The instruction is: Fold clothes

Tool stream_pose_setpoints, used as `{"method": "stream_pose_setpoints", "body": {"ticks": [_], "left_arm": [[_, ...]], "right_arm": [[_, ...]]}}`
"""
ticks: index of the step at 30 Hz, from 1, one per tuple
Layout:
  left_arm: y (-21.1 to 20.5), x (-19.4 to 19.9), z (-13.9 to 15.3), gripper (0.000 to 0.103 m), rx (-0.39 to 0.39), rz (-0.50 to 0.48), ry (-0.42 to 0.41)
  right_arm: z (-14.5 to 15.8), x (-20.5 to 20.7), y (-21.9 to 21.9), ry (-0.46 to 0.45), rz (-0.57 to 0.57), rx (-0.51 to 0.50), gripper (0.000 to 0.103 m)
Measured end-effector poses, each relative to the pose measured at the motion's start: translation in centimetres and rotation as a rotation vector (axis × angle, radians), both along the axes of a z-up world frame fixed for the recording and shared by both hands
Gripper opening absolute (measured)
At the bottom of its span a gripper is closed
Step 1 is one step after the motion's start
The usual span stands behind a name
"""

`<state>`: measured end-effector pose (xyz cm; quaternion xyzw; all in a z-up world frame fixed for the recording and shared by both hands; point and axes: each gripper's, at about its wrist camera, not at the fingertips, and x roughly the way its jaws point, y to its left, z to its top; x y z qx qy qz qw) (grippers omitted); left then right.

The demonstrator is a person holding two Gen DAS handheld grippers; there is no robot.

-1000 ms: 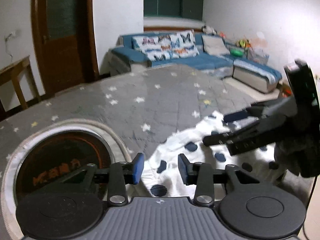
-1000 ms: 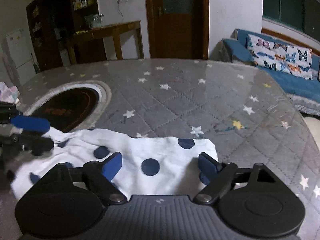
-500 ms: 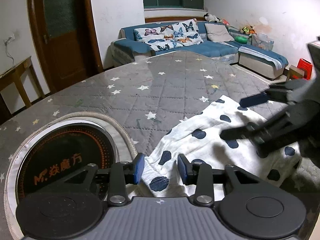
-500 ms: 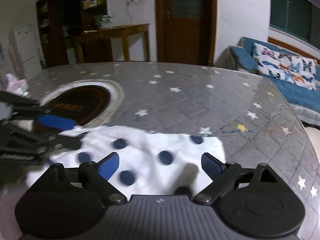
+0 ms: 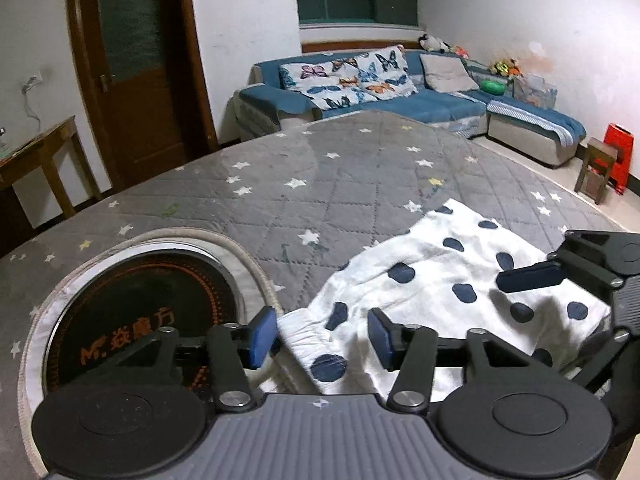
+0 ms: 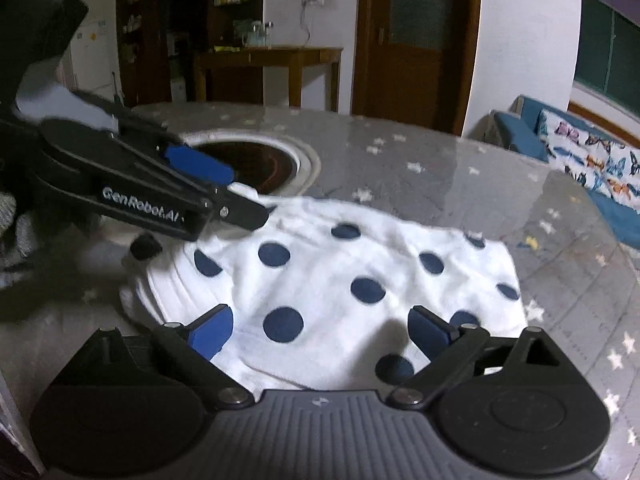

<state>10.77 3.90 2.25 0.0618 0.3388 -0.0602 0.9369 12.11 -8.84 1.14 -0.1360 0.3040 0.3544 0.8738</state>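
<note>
A white garment with navy dots lies in folds on the grey star-patterned table. My left gripper hovers at the garment's gathered left edge. Its jaws are opening, and the cloth lies between the pads without being pressed. In the right wrist view the garment fills the middle. My right gripper stands wide over its near edge, jaws still opening, nothing pinched. The left gripper reaches in from the left there. One of the right gripper's fingers shows at the right of the left wrist view.
A round black cooktop with a white rim is set into the table, just left of the garment. The table's curved edge runs to the right. Beyond it stand a blue sofa, a wooden door, a side table and a red stool.
Both sets of jaws have spread wider. The right gripper has come closer to the left one and sits lower over the garment. The garment has settled onto the table.
</note>
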Motion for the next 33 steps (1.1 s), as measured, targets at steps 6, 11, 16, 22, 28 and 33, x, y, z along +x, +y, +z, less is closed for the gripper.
{"method": "stream_pose_setpoints", "body": {"ticks": [6, 11, 16, 22, 28, 33], "left_arm": [[1.0, 0.0, 0.3, 0.071, -0.032, 0.046, 0.006], [1.5, -0.4, 0.1, 0.084, -0.062, 0.072, 0.018], [1.9, -1.1, -0.1, 0.086, -0.086, 0.099, 0.025], [1.9, -1.2, -1.2, 0.086, -0.072, 0.123, 0.050], [1.9, -1.1, -1.9, 0.086, -0.060, 0.128, 0.070], [1.8, -1.1, -2.1, 0.086, -0.066, 0.132, 0.075]], "right_arm": [[1.3, -1.6, -0.1, -0.033, 0.034, 0.014, 0.097], [1.1, -3.0, 0.3, -0.039, 0.070, 0.012, 0.098], [0.6, -3.5, -0.9, -0.007, 0.036, 0.051, 0.099], [-0.3, -3.9, -3.6, 0.023, -0.077, 0.083, 0.103], [-0.4, -4.3, -5.9, 0.054, -0.126, 0.121, 0.103], [-0.2, -3.4, -7.5, 0.081, -0.179, 0.176, 0.103]]}}
